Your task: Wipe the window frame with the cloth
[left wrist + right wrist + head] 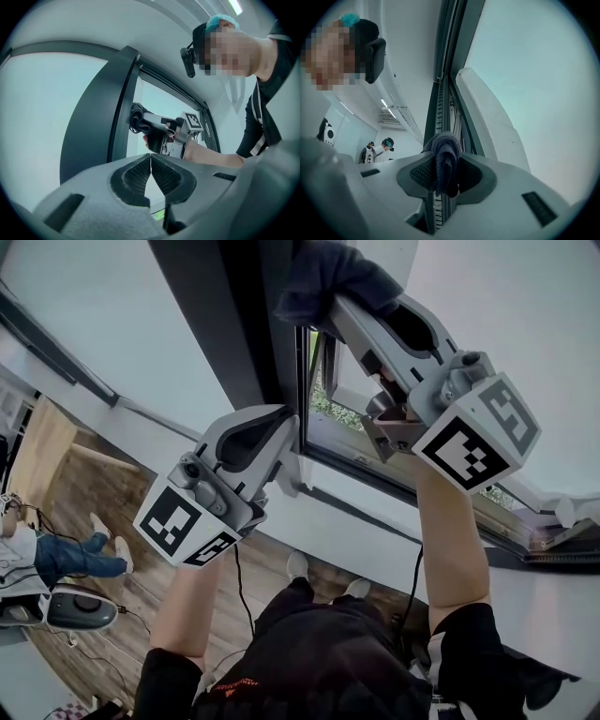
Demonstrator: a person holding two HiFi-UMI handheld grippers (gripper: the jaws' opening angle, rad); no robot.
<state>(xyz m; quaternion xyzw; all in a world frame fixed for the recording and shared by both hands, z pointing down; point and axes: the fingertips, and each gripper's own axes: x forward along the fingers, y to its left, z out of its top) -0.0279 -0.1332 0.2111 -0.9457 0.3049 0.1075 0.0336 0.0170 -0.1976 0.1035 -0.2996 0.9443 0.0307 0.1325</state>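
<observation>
A dark grey cloth (330, 276) is bunched between the jaws of my right gripper (323, 298), which is shut on it and presses it against the dark window frame (234, 324) near the top of the head view. In the right gripper view the cloth (445, 161) hangs folded between the pads, right in front of the frame's track (440, 108). The left gripper view shows the cloth (138, 119) touching the frame (93, 122) from the side. My left gripper (292, 457) is shut and holds nothing; its tips sit at the edge of the frame, lower down.
The window sash (441, 493) stands ajar with greenery behind it. Pale wall panels (103, 315) flank the frame. A person (56, 554) sits on the wooden floor at left beside a round device (80, 610). Other people (379, 150) stand far off.
</observation>
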